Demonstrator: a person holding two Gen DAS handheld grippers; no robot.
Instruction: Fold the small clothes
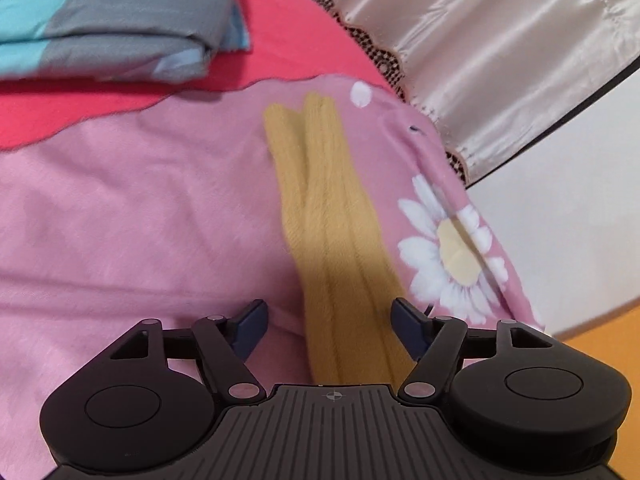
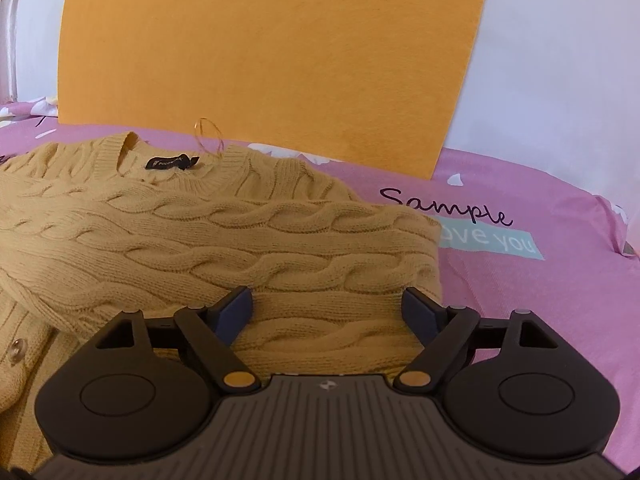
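I'm working over a bed spread with a pink sheet (image 2: 520, 300) printed with white daisies and the words "Sample" and "love you". Behind it stands an orange headboard panel (image 2: 260, 60) against a pale wall. On my left camera a shiny cream curtain (image 1: 500, 60) with a dark lace edge hangs past the far side of the bed, and a folded grey-and-turquoise quilt (image 1: 112, 20) sits on a red blanket (image 1: 300, 40) at the far end, well apart from the clothes.

The yellow cable-knit cardigan (image 2: 200, 232) lies flat on the sheet in front of my right side, neck towards the headboard, its black label showing inside the collar, a button visible at the lower left. One sleeve is laid across the body. A thin loop of thread or wire stands up just beside the collar; I cannot tell which.

My right gripper (image 2: 328, 308) has its jaws spread wide over the knit near the garment's right edge; whether the pads touch the wool I cannot tell. My left gripper (image 1: 328, 320) is also spread wide, holding nothing, above a long yellow ribbed strip (image 1: 320, 200) of the same knit lying on the sheet. The left view is slightly blurred.
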